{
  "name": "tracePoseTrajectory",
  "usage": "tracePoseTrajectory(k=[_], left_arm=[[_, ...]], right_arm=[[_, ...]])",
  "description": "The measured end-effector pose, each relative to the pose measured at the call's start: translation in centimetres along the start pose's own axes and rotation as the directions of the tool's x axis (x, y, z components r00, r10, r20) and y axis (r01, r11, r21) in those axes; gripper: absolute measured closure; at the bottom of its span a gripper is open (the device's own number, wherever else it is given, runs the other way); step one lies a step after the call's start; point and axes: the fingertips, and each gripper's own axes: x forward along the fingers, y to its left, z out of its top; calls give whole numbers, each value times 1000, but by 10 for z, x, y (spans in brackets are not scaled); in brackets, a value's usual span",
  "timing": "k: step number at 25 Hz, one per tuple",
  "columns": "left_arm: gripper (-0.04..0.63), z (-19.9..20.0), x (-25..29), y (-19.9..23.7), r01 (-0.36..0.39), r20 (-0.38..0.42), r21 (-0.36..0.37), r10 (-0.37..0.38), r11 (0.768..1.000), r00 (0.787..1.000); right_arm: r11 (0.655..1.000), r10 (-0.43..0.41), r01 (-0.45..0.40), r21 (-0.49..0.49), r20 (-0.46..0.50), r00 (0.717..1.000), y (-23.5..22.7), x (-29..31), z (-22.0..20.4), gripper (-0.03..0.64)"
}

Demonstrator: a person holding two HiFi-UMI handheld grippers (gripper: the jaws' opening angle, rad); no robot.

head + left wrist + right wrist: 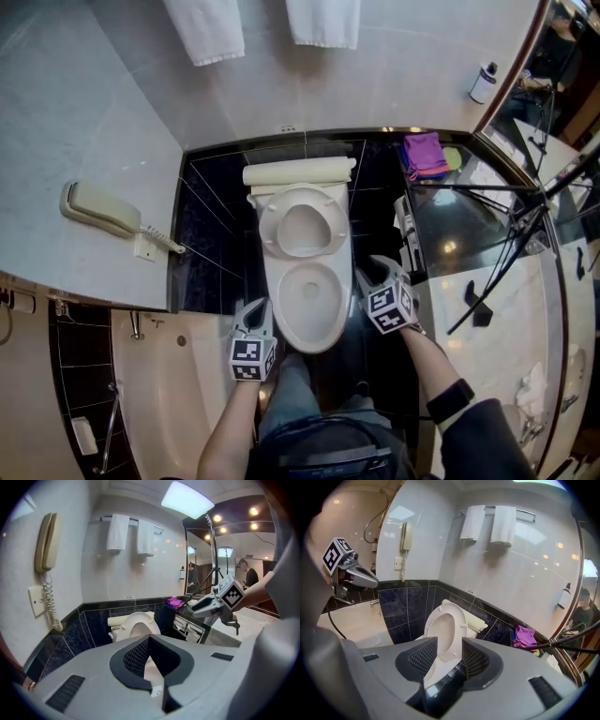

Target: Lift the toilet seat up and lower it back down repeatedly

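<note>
Toilet seat [269, 225] up against the cistern [300, 172], left gripper [257, 307] closed and empty beside the bowl [309, 339], right gripper [373, 272] open, empty opposite, wall phone [98, 208] left, ceiling light [187, 499] only in left gripper view.

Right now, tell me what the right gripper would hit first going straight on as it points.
Probably the raised toilet seat, framed between the open jaws of the right gripper; depth is unclear.

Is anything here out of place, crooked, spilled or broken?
Nothing much. The seat stands raised and whole, the towels hang straight. Only a purple cloth lies crumpled beside the tank.
</note>
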Motion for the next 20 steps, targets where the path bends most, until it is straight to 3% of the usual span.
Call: tracePoseTrajectory(k=[11,20], left_arm=[[595,5,112,42,58,-15,25,-58,998,998],[595,-18,158,59,70,-29,-29,-71,997,997]], right_arm=[[974,-40,33,-225,-27,999,-46,163,45,383],[953,-44,17,-304,-83,996,-69,261,55,388]])
